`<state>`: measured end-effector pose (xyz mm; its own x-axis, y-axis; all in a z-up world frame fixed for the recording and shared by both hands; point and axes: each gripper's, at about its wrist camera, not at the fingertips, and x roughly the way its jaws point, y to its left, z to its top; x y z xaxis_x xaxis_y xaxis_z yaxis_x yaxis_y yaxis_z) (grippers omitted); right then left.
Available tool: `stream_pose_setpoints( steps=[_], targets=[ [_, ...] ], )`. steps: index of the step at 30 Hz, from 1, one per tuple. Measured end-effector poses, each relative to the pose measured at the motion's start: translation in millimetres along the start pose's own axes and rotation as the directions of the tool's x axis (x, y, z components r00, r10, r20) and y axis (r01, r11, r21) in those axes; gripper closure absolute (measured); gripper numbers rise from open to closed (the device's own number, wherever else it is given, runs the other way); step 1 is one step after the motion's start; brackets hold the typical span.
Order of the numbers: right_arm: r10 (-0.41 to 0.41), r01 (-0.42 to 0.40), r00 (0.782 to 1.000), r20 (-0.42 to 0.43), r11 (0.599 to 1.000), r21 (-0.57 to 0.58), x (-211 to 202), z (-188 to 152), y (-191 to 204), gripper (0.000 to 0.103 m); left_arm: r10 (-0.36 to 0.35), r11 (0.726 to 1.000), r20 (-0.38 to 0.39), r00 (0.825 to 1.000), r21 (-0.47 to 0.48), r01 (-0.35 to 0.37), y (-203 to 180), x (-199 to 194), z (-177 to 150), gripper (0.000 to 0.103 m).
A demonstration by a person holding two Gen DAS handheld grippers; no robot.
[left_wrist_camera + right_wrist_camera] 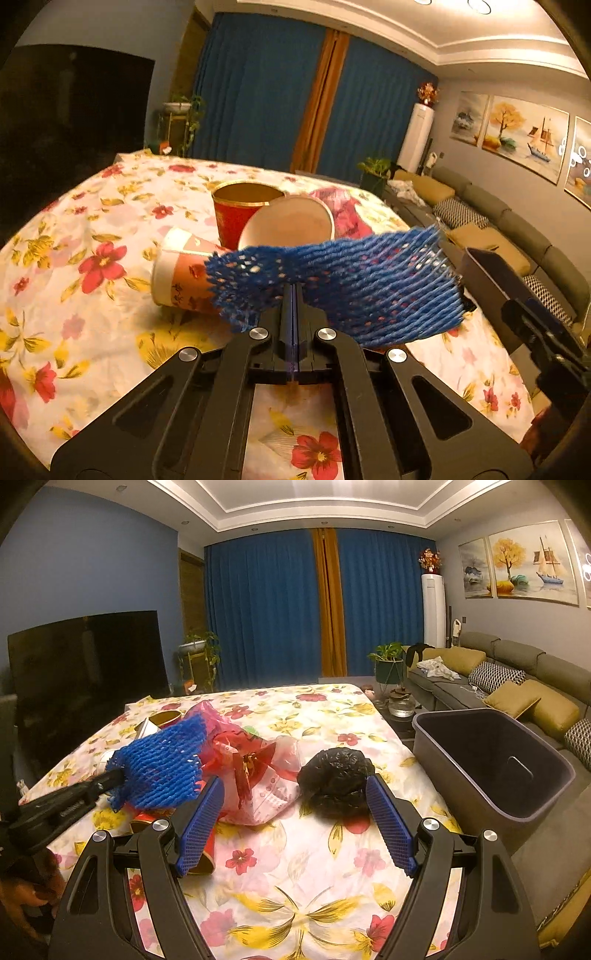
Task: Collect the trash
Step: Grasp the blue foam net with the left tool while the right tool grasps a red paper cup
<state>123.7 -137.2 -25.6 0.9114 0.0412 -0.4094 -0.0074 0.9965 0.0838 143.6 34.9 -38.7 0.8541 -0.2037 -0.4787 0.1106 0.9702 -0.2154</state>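
My left gripper (293, 295) is shut on a blue foam net sleeve (340, 284) and holds it above the floral table; the sleeve also shows in the right wrist view (162, 771). Behind it are a red paper cup (236, 210), a tipped white cup (291, 225) and a lying patterned cup (181, 277). My right gripper (295, 805) is open and empty above the table. Ahead of it lie a crumpled black plastic bag (334, 779) and a pink-red plastic bag (255, 771). A dark grey bin (491, 764) stands at the table's right edge.
The table carries a floral cloth (295, 886). A grey sofa with cushions (517, 686) runs along the right wall. A dark TV (85, 672) is at the left. Potted plants and blue curtains (266, 609) are at the back.
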Motion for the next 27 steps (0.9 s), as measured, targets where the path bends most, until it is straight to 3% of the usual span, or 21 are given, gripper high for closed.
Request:
stream_pose_setpoints(
  steps=[5,6,7,8,10,14,18,21,23,25,27],
  targets=[
    [0.006,-0.006,1.0,-0.004,1.0,0.001,0,-1,1,0.026,0.009,1.0,0.01,1.0,-0.017,-0.009,6,-8,5,0.103],
    [0.007,-0.007,1.0,-0.004,1.0,0.0,0,-1,1,0.026,0.008,1.0,0.0,1.0,-0.024,-0.008,7,-6,5,0.099],
    [0.009,-0.009,1.0,-0.005,1.0,-0.002,1,-1,2,0.026,0.006,1.0,-0.015,1.0,-0.028,-0.007,7,-4,5,0.082],
    [0.01,-0.01,1.0,-0.005,1.0,-0.003,1,-1,3,0.026,0.006,0.999,-0.024,1.0,-0.032,-0.007,8,-2,6,0.055],
    [0.01,-0.01,1.0,-0.006,1.0,-0.002,2,-1,3,0.026,0.021,0.999,-0.022,1.0,-0.042,-0.022,7,-1,5,0.028],
    [0.006,-0.006,1.0,-0.008,1.0,0.004,4,-1,1,0.026,0.03,0.999,-0.022,0.999,-0.031,-0.031,-3,3,9,0.027],
    [0.011,-0.011,1.0,-0.016,1.0,0.015,6,-2,-2,0.026,0.052,0.998,-0.08,0.995,-0.018,-0.054,-14,23,9,0.027],
    [0.004,-0.004,1.0,-0.016,1.0,0.009,6,-3,-4,0.026,0.045,0.999,-0.101,0.994,-0.007,-0.046,-18,29,4,0.045],
    [0.001,-0.001,1.0,-0.02,1.0,0.019,6,-4,-9,0.026,0.051,0.998,-0.101,0.994,-0.014,-0.053,-16,30,3,0.067],
    [0.0,0.001,1.0,-0.022,1.0,0.03,7,-4,-13,0.026,0.048,0.998,-0.098,0.994,-0.036,-0.051,-11,30,5,0.08],
    [-0.002,0.003,1.0,-0.025,0.999,0.037,8,-5,-15,0.026,0.05,0.997,-0.089,0.995,-0.049,-0.054,-8,27,5,0.087]
  ],
)
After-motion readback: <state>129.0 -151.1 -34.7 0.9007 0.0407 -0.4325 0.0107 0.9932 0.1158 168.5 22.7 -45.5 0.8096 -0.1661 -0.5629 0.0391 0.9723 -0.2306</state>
